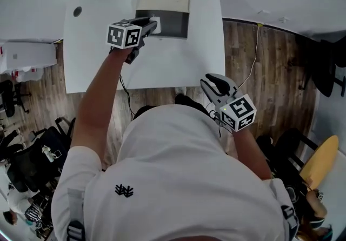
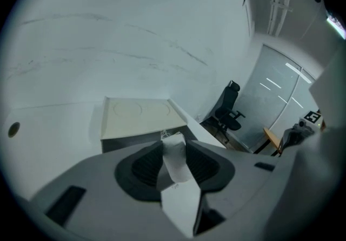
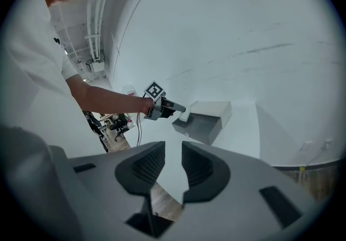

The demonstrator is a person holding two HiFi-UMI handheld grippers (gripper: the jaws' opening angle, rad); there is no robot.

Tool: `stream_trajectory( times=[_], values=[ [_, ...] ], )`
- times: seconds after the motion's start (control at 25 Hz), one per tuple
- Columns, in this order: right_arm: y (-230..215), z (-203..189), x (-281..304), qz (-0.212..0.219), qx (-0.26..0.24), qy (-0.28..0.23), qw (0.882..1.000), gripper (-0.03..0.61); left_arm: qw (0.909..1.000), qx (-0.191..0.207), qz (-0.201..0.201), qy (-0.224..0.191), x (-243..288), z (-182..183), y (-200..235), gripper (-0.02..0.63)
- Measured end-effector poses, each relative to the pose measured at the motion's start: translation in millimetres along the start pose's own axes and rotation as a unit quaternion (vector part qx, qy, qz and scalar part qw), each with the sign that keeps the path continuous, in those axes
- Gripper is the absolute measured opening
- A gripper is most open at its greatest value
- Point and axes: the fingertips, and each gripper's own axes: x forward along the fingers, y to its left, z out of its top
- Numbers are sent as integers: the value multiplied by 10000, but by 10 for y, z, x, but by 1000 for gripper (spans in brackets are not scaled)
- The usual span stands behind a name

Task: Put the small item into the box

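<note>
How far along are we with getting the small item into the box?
Done: the small white item is picked up, clamped in the left gripper's jaws. In hand: it is held right at the edge of the open box. Left: carry it over the opening and let go. The right gripper is empty, jaws apart, just off the table.

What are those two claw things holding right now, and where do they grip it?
The left gripper pinches a small white item across its middle, with both ends left free. The right gripper holds nothing; its jaws stand apart.
</note>
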Motion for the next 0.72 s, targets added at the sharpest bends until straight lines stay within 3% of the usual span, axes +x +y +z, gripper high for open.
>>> stream_trajectory(
  times=[0.2,0.48,0.72],
  values=[
    [-146,-55,0,-33,116,6,9999,95,9976,-15,265,637,313,-233,172,140],
    [-337,-63,19,-122,326,44,9994,95,9846,121,642,1619,560,-458,325,143],
    [-424,-21,14,-133,349,22,9993,95,9769,75,819,1971,646,-560,307,149]
  ],
)
